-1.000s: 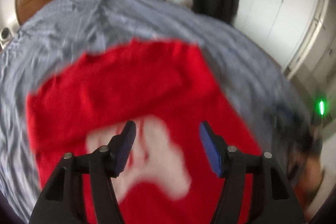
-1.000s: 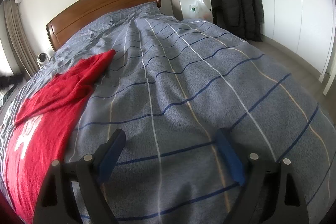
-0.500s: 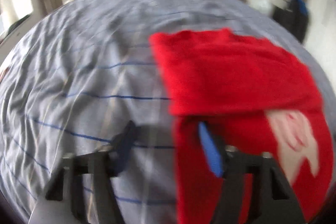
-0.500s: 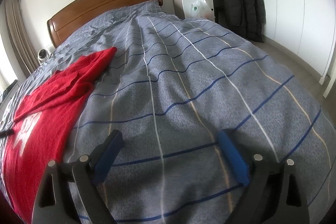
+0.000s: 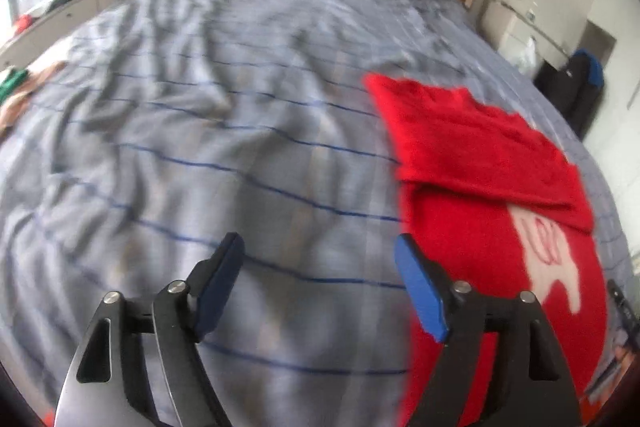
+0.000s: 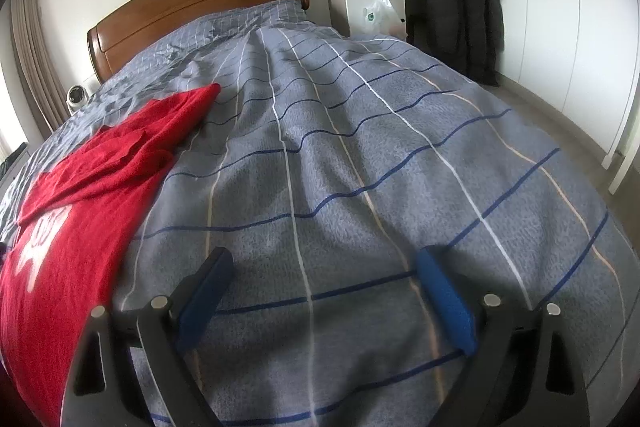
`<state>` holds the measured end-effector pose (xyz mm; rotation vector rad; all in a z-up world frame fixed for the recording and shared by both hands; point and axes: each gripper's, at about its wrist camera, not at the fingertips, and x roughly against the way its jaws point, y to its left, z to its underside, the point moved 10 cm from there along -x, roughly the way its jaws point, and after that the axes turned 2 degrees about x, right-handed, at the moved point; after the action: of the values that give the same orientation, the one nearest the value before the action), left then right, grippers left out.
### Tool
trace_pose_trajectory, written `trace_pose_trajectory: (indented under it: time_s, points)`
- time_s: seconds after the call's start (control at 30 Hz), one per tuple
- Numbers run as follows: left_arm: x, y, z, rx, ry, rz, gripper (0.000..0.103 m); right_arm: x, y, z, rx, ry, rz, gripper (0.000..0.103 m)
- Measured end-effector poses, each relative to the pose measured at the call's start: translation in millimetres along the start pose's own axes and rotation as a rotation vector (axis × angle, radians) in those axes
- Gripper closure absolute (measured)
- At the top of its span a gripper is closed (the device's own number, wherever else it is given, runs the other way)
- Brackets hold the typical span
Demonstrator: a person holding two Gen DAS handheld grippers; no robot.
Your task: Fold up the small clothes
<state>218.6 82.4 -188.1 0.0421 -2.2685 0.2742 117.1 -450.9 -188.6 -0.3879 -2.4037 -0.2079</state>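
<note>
A red shirt (image 5: 492, 227) with a white print lies flat on the grey striped bedcover (image 5: 224, 155), its top part folded down over the body. In the left wrist view my left gripper (image 5: 318, 255) hovers over bare cover just left of the shirt's edge; its jaws are opening and nothing is between them. The right wrist view shows the same shirt (image 6: 68, 223) at the far left. There my right gripper (image 6: 324, 267) stands open over the bare bedcover (image 6: 360, 155), well to the right of the shirt, holding nothing.
A wooden headboard (image 6: 200, 7) closes the far end of the bed. A white dresser (image 6: 372, 3) and a dark coat (image 6: 460, 19) stand to the right, beside white wardrobe doors (image 6: 560, 7). Other clothes (image 5: 16, 87) lie at the bed's left edge.
The left gripper has swung left, from above the shirt's print to the bare cover beside the shirt, and its jaws now stand wider than half a second ago. The right gripper has stayed put.
</note>
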Motion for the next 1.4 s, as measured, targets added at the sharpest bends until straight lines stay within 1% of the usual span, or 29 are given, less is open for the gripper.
trace_pose_trajectory:
  time_s: [0.03, 0.1, 0.17, 0.2, 0.23, 0.27, 0.3, 0.33, 0.37, 0.53, 0.7, 1.0, 1.4]
  points:
    - [3.0, 14.6, -0.3, 0.008, -0.021, -0.033, 0.018, 0.0, 0.0, 0.0, 0.0, 0.0, 0.001, 0.01]
    - [4.9, 37.7, 4.8, 0.026, -0.047, -0.078, 0.017, 0.0, 0.1, 0.3, 0.003, 0.0, 0.004, 0.01]
    - [-1.3, 62.6, 16.4, 0.049, -0.049, -0.116, 0.017, -0.1, -0.3, 0.4, 0.005, -0.001, 0.008, 0.01]
    - [-4.8, 72.6, 26.2, 0.063, -0.045, -0.125, 0.017, -0.1, -0.2, 0.5, 0.006, -0.002, 0.01, 0.01]
    - [-7.4, 79.7, 33.9, 0.081, -0.049, -0.107, 0.017, 0.2, -0.6, 0.6, 0.006, -0.003, 0.011, 0.01]
    - [-7.0, 81.5, 34.5, 0.101, -0.054, -0.091, 0.017, -0.3, -0.1, 0.6, 0.006, -0.004, 0.013, 0.01]
    - [-5.9, 81.8, 32.7, 0.105, -0.054, -0.09, 0.014, -0.2, 0.0, 0.7, 0.006, -0.005, 0.013, 0.01]
    - [-6.3, 79.8, 30.9, 0.108, -0.052, -0.079, 0.009, 0.0, -0.1, 0.8, 0.006, -0.006, 0.014, 0.01]
    - [-8.3, 78.3, 31.3, 0.105, -0.054, -0.071, 0.009, 0.1, -0.2, 0.9, 0.006, -0.007, 0.014, 0.01]
    - [-13.4, 70.3, 33.4, 0.055, -0.055, -0.11, 0.004, -0.5, 0.0, 1.7, 0.012, -0.008, 0.022, 0.01]
    - [-13.8, 71.8, 33.7, 0.054, -0.057, -0.111, 0.003, -0.1, 0.1, 1.7, 0.012, -0.008, 0.021, 0.01]
    - [-15.9, 70.2, 34.3, 0.032, -0.064, -0.136, 0.002, 0.2, 0.5, 2.0, 0.011, -0.009, 0.02, 0.01]
    - [-16.3, 69.1, 35.1, 0.031, -0.066, -0.138, 0.001, 0.4, 0.2, 2.3, 0.011, -0.01, 0.021, 0.01]
